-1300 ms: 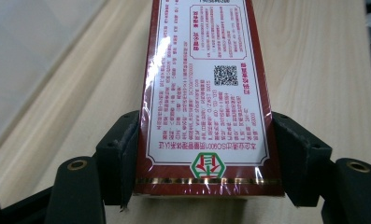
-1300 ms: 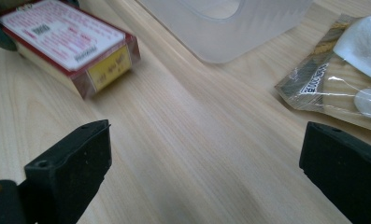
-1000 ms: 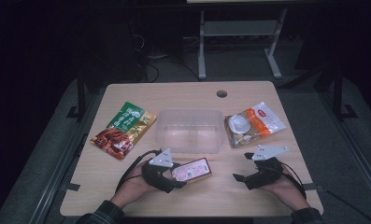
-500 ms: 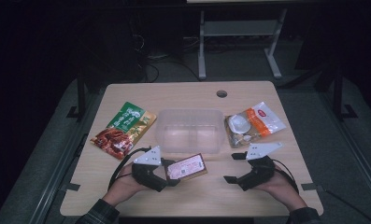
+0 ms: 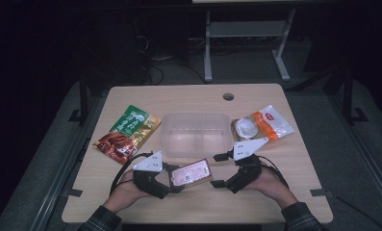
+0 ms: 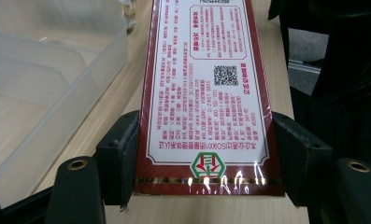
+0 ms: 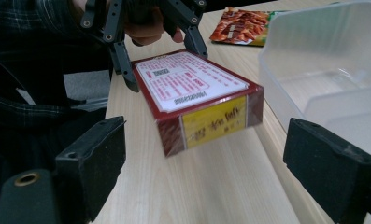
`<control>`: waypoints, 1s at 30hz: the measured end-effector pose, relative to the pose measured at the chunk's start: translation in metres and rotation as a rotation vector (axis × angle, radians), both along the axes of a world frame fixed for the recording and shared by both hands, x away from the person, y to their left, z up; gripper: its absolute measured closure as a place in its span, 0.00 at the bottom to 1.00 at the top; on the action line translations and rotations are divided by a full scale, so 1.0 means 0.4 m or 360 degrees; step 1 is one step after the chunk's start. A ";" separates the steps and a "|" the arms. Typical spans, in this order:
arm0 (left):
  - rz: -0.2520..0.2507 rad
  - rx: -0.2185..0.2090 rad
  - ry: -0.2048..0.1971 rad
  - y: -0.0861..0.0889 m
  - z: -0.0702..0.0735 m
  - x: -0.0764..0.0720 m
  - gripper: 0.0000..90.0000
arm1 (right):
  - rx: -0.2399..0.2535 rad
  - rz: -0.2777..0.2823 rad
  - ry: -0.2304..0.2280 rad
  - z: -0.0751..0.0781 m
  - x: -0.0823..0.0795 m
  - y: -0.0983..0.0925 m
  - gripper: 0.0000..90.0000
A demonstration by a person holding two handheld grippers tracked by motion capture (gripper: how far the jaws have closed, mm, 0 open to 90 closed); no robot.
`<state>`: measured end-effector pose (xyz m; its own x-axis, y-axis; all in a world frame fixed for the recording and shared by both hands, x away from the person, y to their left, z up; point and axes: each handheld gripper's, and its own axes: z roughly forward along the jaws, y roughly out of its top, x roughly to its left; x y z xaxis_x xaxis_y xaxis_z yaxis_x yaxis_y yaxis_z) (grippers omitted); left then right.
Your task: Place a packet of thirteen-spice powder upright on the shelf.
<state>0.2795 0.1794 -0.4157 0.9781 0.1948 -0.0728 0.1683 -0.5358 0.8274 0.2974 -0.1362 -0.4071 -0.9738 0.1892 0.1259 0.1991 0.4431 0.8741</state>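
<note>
High view: left gripper [image 5: 171, 180] clamps the red box [image 5: 192, 173] near the table's [image 5: 275, 202] front edge, just before the clear bin [image 5: 194, 134]. Left gripper view: jaws pressed on both box [image 6: 206, 93] sides. Right gripper view: right gripper [image 7: 220, 172] wide, nothing between, box [image 7: 197, 102] just ahead.

This looks like a lab or test room. A plain wooden worktop [image 5: 275, 192] stands alone on grey carpet [image 5: 49, 168] in a dark room. Black cables [image 5: 155, 72] lie behind it, near a metal stand [image 5: 246, 33].
</note>
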 end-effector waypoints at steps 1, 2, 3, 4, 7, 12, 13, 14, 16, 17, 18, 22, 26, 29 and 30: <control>-0.0001 -0.0005 0.0001 0.000 0.000 -0.001 0.35 | -0.0002 0.0013 0.0003 0.000 0.003 0.006 0.14; -0.0003 -0.0006 0.0001 0.000 0.001 -0.001 0.35 | 0.0008 0.0031 0.0013 -0.001 0.006 0.013 0.14; -0.0004 -0.0009 0.0001 0.000 0.001 -0.002 0.35 | 0.0016 0.0040 0.0018 -0.002 0.008 0.016 0.14; -0.0007 -0.0008 -0.0001 -0.001 0.000 -0.002 0.35 | 0.0019 0.0051 0.0031 -0.003 0.011 0.020 0.15; -0.0017 -0.0007 -0.0003 -0.001 0.000 -0.003 0.35 | 0.0021 0.0087 0.0048 -0.010 0.016 0.030 0.15; -0.0031 -0.0008 -0.0003 -0.004 0.000 -0.004 0.35 | 0.0009 0.0133 0.0063 -0.017 0.018 0.042 0.18; -0.0039 -0.0009 -0.0010 -0.005 -0.001 -0.004 0.35 | 0.0008 0.0149 0.0060 -0.019 0.018 0.044 0.20; -0.0044 -0.0005 -0.0008 -0.006 -0.001 -0.004 0.35 | 0.0000 0.0153 0.0051 -0.019 0.017 0.044 0.21; -0.0048 -0.0008 -0.0007 -0.006 -0.001 -0.005 0.35 | -0.0002 0.0144 0.0042 -0.018 0.016 0.043 0.25; -0.0049 -0.0008 -0.0008 -0.007 -0.001 -0.005 0.35 | 0.0000 0.0147 0.0040 -0.017 0.016 0.042 0.26; -0.0051 -0.0010 -0.0008 -0.007 -0.001 -0.005 0.35 | 0.0002 0.0143 0.0036 -0.017 0.016 0.040 0.27; -0.0068 -0.0023 0.0007 -0.005 -0.004 -0.002 0.35 | 0.0013 0.0149 0.0029 -0.014 0.014 0.038 0.28; -0.0074 -0.0021 0.0020 -0.008 -0.009 0.001 0.35 | 0.0028 0.0145 0.0017 -0.010 0.012 0.036 0.29; -0.0073 -0.0022 0.0040 -0.012 -0.015 0.004 0.35 | 0.0041 0.0139 0.0014 -0.008 0.012 0.035 0.29; -0.0072 -0.0019 0.0049 -0.014 -0.018 0.005 0.35 | 0.0045 0.0133 0.0012 -0.007 0.011 0.035 0.29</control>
<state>0.2813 0.1738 -0.4228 0.9832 0.1494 -0.1052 0.1697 -0.5335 0.8286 0.3019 -0.1223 -0.4098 -0.9851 0.1033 0.1372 0.1688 0.4334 0.8853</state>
